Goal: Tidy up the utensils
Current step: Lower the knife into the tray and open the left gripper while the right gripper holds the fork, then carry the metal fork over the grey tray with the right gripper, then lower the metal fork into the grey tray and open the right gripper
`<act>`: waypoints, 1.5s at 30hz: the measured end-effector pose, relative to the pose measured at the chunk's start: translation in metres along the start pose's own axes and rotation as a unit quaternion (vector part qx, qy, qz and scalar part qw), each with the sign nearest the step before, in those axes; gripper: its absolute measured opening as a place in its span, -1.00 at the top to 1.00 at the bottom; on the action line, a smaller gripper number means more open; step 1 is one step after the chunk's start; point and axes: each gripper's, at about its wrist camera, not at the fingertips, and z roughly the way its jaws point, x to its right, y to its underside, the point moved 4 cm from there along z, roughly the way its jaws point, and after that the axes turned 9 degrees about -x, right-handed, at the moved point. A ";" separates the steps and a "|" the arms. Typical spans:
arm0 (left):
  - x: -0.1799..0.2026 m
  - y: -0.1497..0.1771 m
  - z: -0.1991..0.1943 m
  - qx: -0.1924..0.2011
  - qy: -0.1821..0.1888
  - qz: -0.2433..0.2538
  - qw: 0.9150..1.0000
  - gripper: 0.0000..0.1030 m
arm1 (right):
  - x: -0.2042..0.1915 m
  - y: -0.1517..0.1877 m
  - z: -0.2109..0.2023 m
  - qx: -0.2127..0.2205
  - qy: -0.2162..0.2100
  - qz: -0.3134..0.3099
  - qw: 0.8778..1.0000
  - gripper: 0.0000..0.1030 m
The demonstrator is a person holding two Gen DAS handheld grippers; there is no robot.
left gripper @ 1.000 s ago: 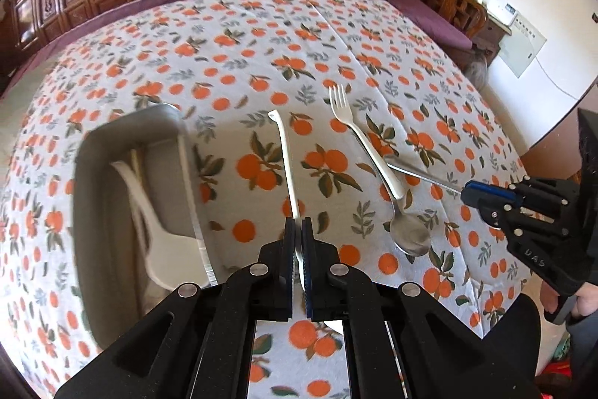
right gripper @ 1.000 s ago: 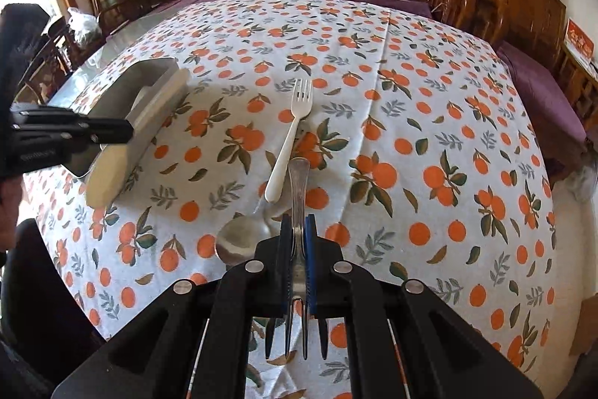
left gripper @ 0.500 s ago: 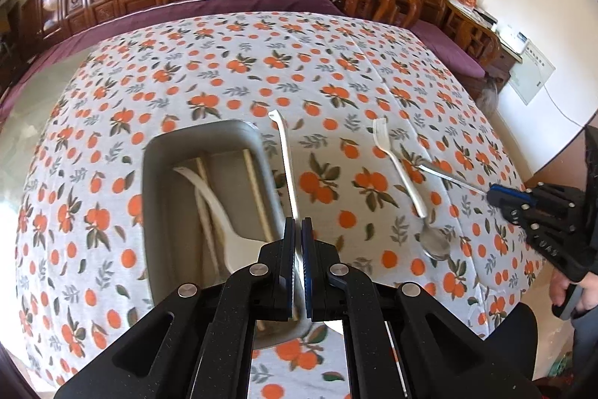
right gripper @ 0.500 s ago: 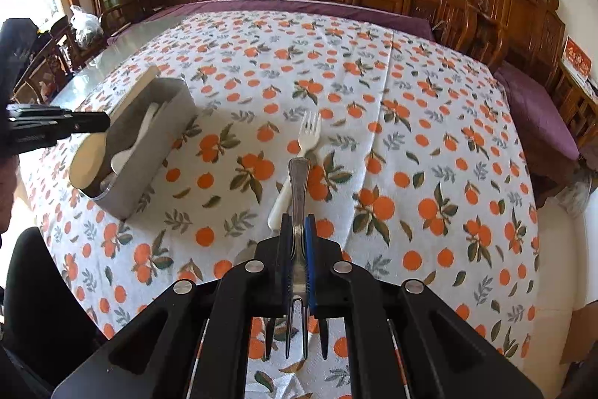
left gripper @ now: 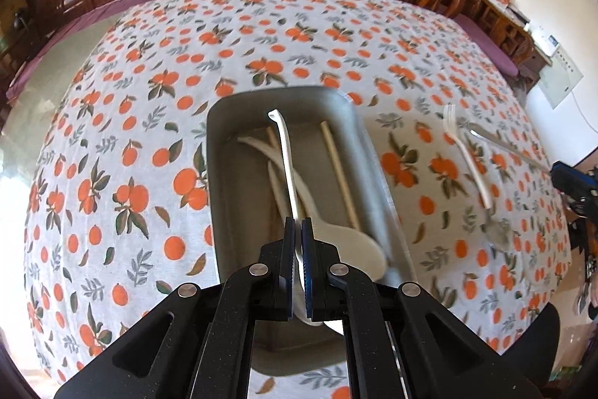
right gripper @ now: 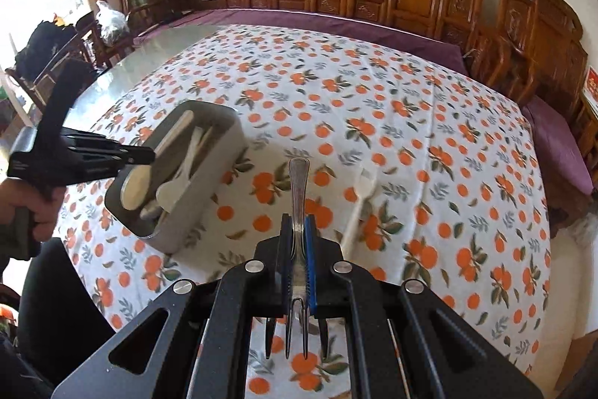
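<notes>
Left gripper (left gripper: 298, 229) clenching a white plastic spoon (left gripper: 284, 152) above the grey rectangular metal tray (left gripper: 231, 174) holding pale utensils, right gripper (right gripper: 298, 227) clamping a silver metal fork (right gripper: 298, 182) over the orange-print tablecloth (right gripper: 411, 137), white plastic fork (left gripper: 465, 152) lying beside the tray.

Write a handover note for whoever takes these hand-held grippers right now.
Left hand-held gripper: shut on a slim white plastic utensil, held over the grey rectangular metal tray; not released.
Right hand-held gripper: shut on a silver metal fork, tines toward the camera, held above the orange-print tablecloth to the right of the tray.
Done: tray holds a white plastic spoon, pale wooden chopsticks and a beige wooden spatula.
Left: drop both held pieces in the tray, then fetch the white plastic fork and silver metal spoon lying on the cloth.
</notes>
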 end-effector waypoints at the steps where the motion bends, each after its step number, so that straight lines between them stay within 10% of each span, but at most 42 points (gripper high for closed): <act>1: -0.001 0.000 0.003 -0.002 -0.002 0.001 1.000 0.95 | -0.005 -0.003 0.002 -0.001 -0.003 -0.003 1.000 0.85; 45: -0.086 0.038 -0.072 0.063 -0.020 -0.043 0.997 0.68 | -0.149 -0.090 0.097 -0.049 -0.046 -0.052 0.996 0.85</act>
